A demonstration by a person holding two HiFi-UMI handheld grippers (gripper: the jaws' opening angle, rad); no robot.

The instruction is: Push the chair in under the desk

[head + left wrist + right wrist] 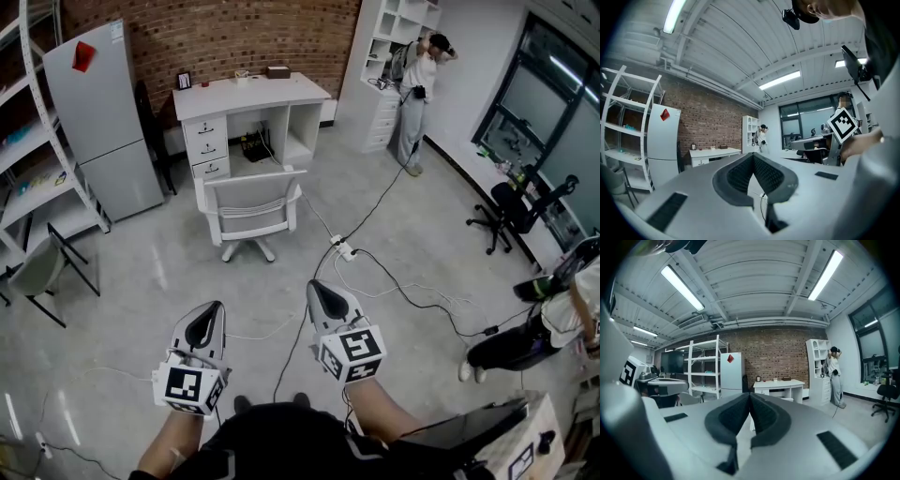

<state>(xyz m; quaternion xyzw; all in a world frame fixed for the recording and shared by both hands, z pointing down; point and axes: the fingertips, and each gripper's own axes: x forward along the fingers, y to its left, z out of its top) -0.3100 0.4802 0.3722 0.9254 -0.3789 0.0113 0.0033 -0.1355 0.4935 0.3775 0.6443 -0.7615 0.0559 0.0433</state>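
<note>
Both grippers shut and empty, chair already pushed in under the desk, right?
No: the head view shows the chair standing out in front of the desk, not under it. The left gripper and right gripper are shut and empty.

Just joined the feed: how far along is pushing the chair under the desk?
Done: nothing yet. The white swivel chair stands in front of the white desk with drawers, not under it. In hand: nothing. The left claw and right claw are shut, empty and well short of the chair. Left: approach and push it in.
</note>
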